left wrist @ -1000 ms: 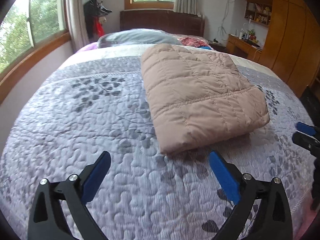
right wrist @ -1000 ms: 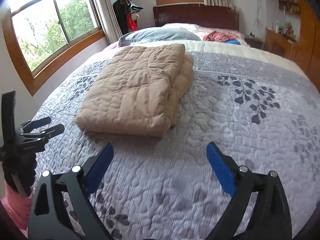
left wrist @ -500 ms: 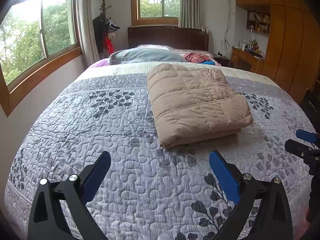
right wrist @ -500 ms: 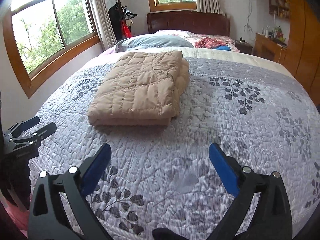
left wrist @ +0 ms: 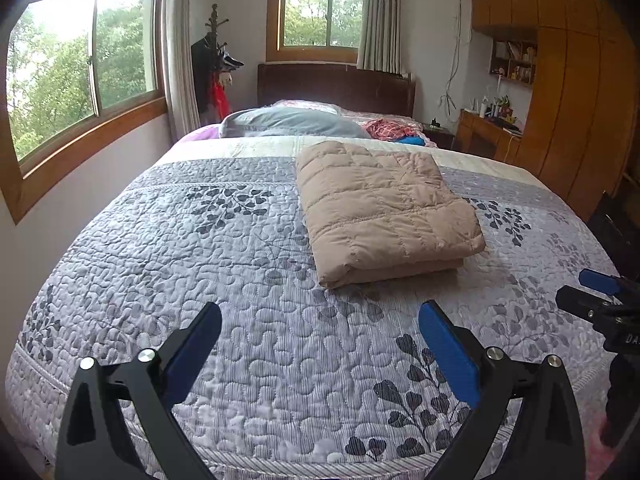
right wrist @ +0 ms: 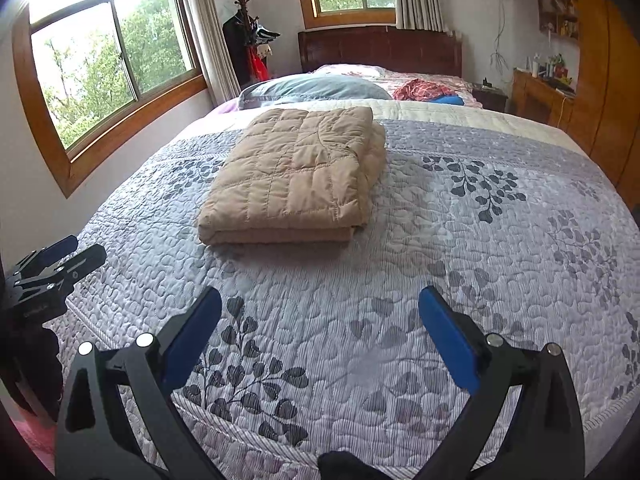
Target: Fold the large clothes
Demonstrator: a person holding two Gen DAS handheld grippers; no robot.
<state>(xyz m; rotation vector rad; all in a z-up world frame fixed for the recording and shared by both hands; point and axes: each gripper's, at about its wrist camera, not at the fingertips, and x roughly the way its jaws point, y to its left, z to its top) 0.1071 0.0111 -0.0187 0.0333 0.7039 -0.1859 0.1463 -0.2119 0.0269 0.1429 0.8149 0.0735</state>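
The tan quilted garment [left wrist: 384, 208] lies folded into a thick rectangular stack on the grey leaf-patterned bedspread [left wrist: 240, 264], toward the middle of the bed and slightly nearer the headboard [left wrist: 336, 84]. Its layered edges face the foot of the bed.

The left gripper [left wrist: 320, 324] is positioned over the foot end of the bedspread, jaws spread wide and holding nothing — well apart from the garment. The right gripper [right wrist: 320, 312] takes the same configuration: jaws spread wide, nothing between the blue pads [right wrist: 448, 340], well short of the stack. In the right wrist view the garment [right wrist: 296, 176] sits left of centre. Each gripper appears at the edge of the other's view.

Behind the garment, a grey-blue pillow [left wrist: 292, 122] and a red plaid cloth [left wrist: 390, 128] rest near the headboard. A wooden wardrobe [left wrist: 576, 92] stands along the right wall — a coat stand [left wrist: 216, 56] occupies the far left corner.
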